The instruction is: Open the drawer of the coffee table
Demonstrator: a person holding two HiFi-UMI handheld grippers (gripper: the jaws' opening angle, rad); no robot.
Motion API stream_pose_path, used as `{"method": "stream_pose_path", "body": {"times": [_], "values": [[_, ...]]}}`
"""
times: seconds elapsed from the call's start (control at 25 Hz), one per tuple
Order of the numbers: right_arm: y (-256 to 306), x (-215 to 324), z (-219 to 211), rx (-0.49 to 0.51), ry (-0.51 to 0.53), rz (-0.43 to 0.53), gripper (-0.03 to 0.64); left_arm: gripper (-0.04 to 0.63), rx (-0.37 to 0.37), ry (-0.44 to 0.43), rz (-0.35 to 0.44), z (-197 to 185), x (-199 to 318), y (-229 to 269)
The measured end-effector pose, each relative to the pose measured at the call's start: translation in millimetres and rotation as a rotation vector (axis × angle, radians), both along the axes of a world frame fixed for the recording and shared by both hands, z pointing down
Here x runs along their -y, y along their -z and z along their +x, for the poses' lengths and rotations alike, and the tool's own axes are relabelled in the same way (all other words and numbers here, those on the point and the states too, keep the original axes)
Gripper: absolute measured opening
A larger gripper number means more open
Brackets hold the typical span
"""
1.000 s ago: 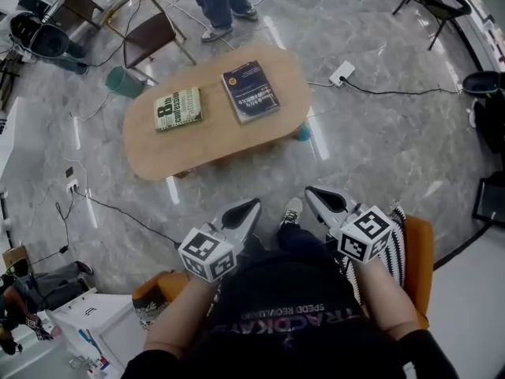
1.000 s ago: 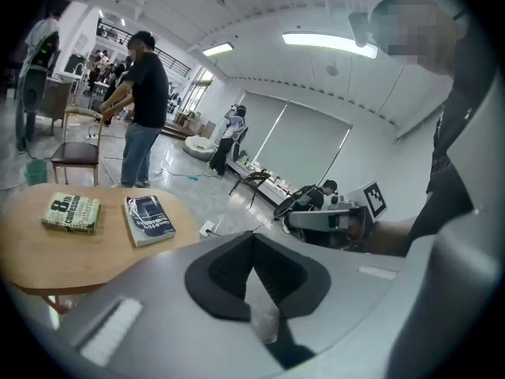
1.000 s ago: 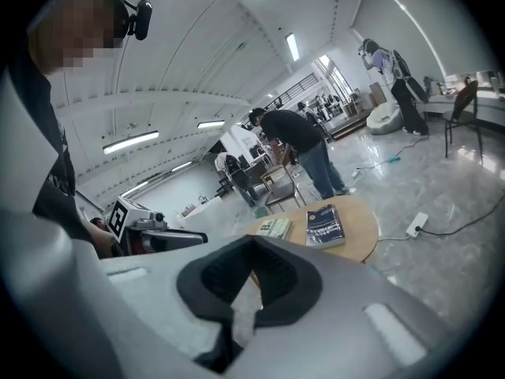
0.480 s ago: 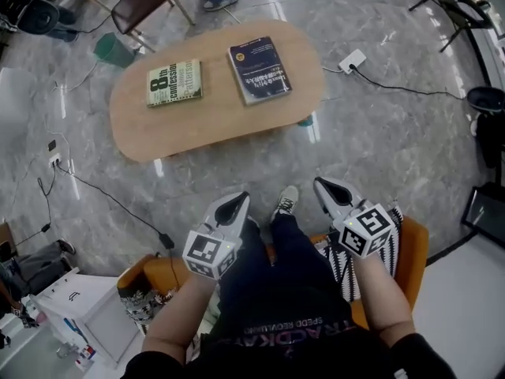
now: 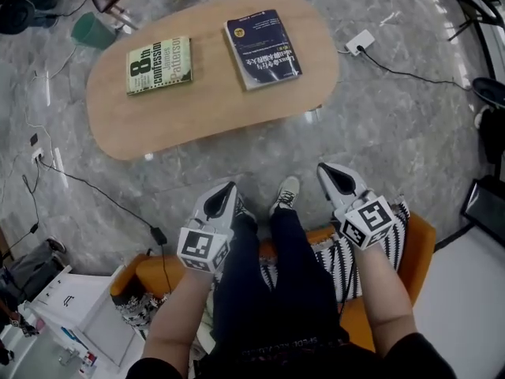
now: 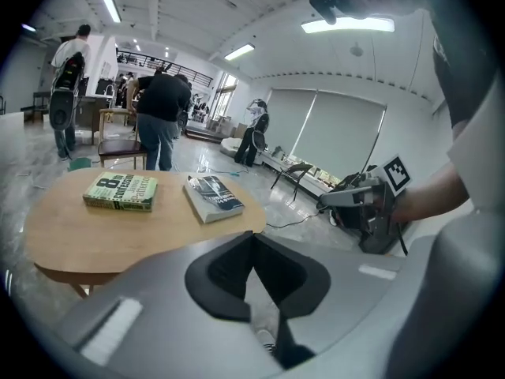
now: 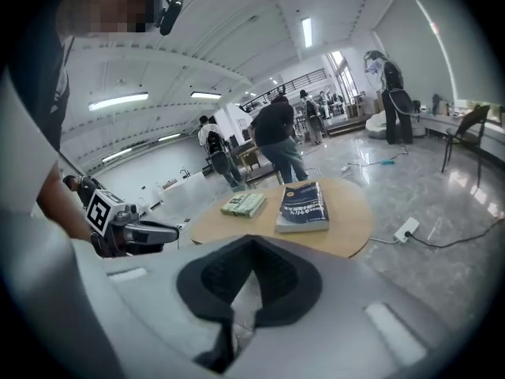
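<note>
We see the coffee table (image 5: pixel 309 93) standing on the grey floor (image 5: pixel 394 133) ahead of the seated person's legs (image 5: pixel 293 279), well apart from both grippers. Its drawer shows in no view. On the oval tabletop (image 5: pixel 209 105) a green book (image 5: pixel 158 64) lies flat towards the left end. A blue book (image 5: pixel 263 38) lies flat to its right, apart from it.

The left gripper (image 5: pixel 228 189) and the right gripper (image 5: pixel 326 171) are held over the legs, one on each side, pointing towards the table and tilted down. In each gripper view we find the jaws closed, pad against pad, with nothing between them.

A shoe (image 5: pixel 287 193) rests on the floor between the two grippers. The person sits on an orange seat (image 5: pixel 417 247) with a striped cushion (image 5: pixel 341 260). A white power strip (image 5: pixel 362 41) lies on the floor near the table's right end, its cable (image 5: pixel 410 75) running off to the right. Beyond the table, people (image 6: pixel 162 117) stand near a chair (image 6: pixel 118 147).
</note>
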State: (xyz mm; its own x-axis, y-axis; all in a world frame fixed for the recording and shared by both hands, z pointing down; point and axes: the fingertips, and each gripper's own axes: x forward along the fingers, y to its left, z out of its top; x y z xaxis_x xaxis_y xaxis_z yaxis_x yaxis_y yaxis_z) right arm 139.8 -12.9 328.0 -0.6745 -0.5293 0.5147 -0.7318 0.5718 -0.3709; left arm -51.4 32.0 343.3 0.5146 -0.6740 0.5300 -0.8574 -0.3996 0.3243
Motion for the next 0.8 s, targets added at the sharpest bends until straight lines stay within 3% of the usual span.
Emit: {"method": "stream_pose_path", "body": {"times": [0.32, 0.8], "values": [[-92.0, 21.1, 6.7, -0.083, -0.036, 0.011, -0.002, 0.002, 0.031, 0.023, 0.002, -16.7, 19.3, -92.9], [-218.0, 43.2, 14.3, -0.157, -0.007, 0.050, -0.002, 0.003, 0.076, 0.177, -0.009, -58.1, 29.9, -219.8]]}}
